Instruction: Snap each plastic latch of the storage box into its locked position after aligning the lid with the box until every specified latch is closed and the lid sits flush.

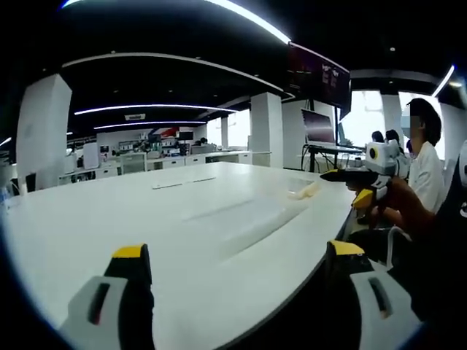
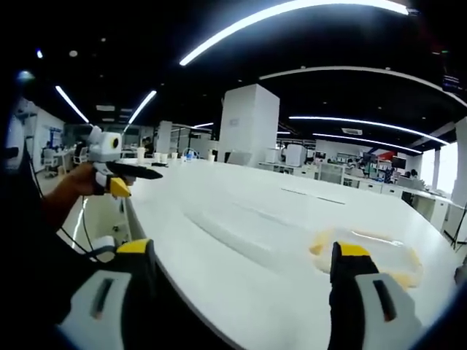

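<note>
- Sitting on the white table [image 2: 241, 240] at the lower right of the right gripper view is the storage box [image 2: 368, 251], see-through, with pale yellow showing at its rim; those yellow bits look like the latches, though they are too washed out to count.
- In the left gripper view the same box [image 1: 241, 222] reads as a faint clear shape at the centre of the frame, with a yellowish latch [image 1: 306, 191] at its far end, right of centre.
- Whether the lid lies flush I cannot tell; the clear plastic melts into the table top.
- The right gripper [image 2: 244, 266] stands with its jaws wide apart at the bottom of its view, nothing between them, the right-hand jaw just in front of the box.
- The left gripper [image 1: 241, 266] has its jaws spread too, empty, hovering at the near table edge, with the box just beyond the tips.
- My read: the task has barely begun, no latch touched.
- To do this well, square the lid first, then push each latch with one jaw tip while the other gripper steadies the box, since light plastic will likely skid on this smooth table.
- Beyond, an open office: white pillars, ceiling light strips, desks with monitors, and seated people at the right of the left gripper view.
</note>
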A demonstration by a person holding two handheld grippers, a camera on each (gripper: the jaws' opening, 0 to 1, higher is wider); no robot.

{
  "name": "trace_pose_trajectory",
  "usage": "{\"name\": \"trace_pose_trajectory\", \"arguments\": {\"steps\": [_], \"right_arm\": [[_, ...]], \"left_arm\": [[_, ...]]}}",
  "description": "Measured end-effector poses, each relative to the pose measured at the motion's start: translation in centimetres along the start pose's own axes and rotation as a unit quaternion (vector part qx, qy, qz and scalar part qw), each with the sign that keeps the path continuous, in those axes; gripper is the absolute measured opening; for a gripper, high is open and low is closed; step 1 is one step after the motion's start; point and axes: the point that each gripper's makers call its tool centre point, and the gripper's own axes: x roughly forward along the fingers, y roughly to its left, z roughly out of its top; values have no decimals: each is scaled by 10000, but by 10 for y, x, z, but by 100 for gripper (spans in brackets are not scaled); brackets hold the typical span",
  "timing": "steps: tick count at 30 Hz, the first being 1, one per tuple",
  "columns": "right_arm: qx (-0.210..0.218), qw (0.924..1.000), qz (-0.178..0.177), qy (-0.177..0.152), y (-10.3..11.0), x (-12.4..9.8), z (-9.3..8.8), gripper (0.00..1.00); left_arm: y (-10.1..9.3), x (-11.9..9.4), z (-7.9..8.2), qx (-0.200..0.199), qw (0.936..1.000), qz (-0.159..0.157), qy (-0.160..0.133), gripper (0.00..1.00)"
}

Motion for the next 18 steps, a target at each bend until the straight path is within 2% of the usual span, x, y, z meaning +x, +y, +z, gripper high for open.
{"name": "trace_pose_trajectory", "arguments": {"steps": [7, 18], "right_arm": [[88, 9999, 89, -9, 2, -1, -1, 100], [70, 10000, -7, 5, -11, -7, -4, 98]], "left_arm": [[-8, 5, 0, 14, 10000, -82, 12, 100], [-17, 13, 1, 34, 9999, -160, 27, 100]]}}
